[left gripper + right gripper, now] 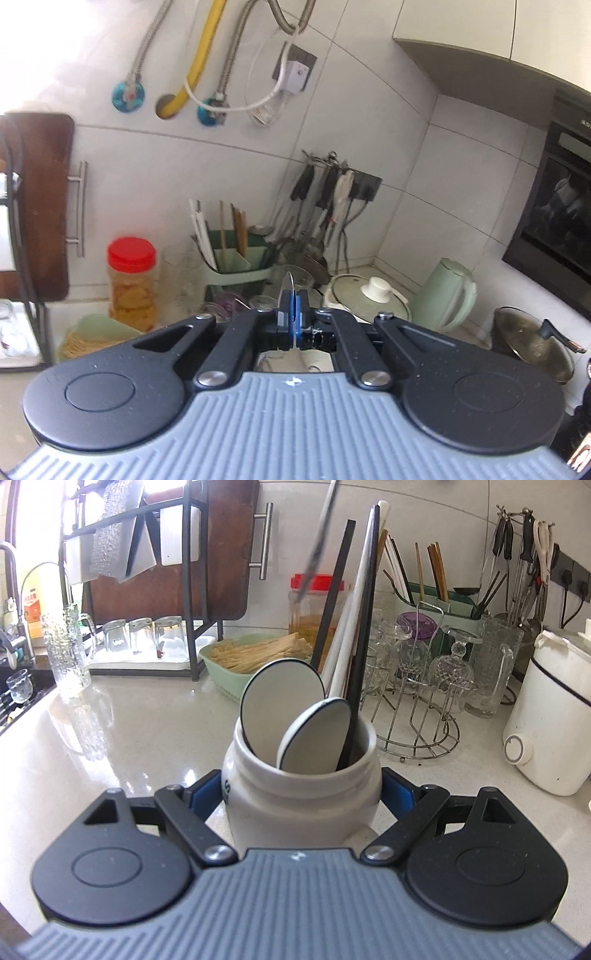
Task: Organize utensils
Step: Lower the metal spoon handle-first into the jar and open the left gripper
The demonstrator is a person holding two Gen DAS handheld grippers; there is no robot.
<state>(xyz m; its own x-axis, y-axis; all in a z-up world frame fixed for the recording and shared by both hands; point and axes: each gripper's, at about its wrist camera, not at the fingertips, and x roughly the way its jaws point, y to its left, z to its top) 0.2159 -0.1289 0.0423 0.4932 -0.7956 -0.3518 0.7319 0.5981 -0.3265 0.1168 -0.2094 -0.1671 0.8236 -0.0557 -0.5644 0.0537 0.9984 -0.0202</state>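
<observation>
Now the right gripper is seen with its blue pads pressed on both sides of a white ceramic jar, which stands on the pale worktop near its front edge. Two flat white spoons with dark rims and several black and white chopsticks are kept upright in the jar. The left gripper is held fully closed on a thin, clear utensil, seen edge-on, raised above the worktop. A green utensil holder is placed by the back wall.
</observation>
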